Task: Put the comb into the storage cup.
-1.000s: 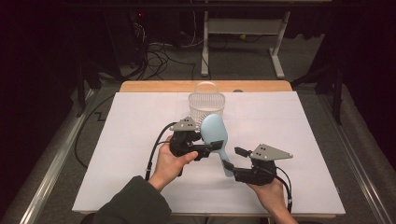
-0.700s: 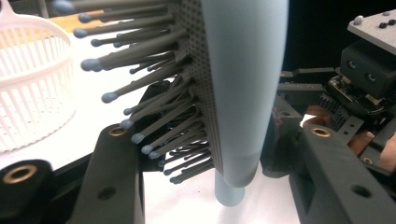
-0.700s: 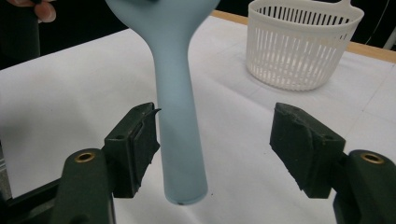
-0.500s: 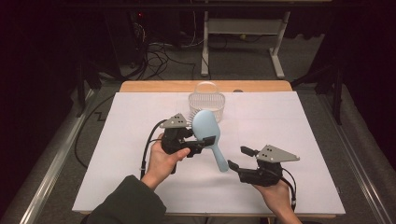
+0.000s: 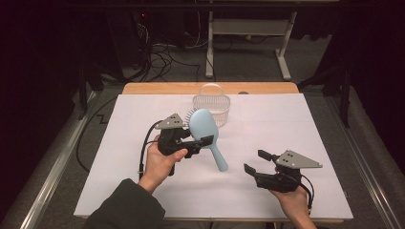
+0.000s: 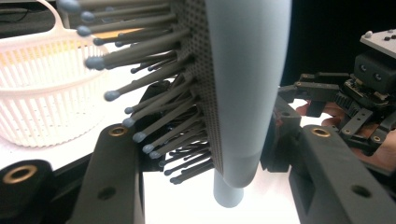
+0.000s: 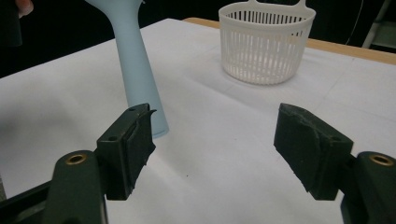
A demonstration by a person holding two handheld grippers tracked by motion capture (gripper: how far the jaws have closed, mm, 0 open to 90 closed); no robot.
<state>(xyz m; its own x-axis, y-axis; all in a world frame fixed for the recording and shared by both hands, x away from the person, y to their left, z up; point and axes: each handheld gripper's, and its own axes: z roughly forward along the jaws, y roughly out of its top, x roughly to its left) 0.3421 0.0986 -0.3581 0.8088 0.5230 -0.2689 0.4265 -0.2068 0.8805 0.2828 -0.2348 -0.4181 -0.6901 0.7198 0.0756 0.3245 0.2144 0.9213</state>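
Hairbrush pinched at the head by left gripper, held above the mat w/ basket just behind, bare mat all round. Right gripper has let go of the handle since earlier; jaws just been opening, spread w/ nothing between, now apart from the brush.

The top of the hairbrush is cut off by the upper edge in the left gripper view. In the right gripper view, the brush head is cut off too. The basket is cut at the left edge.

Overhead light is hitting white table cover hard, surroundings staying v. dark. Left gripper view: hairbrush is blurring close-up, bkgd glaring. Soft shadows are falling under brush.
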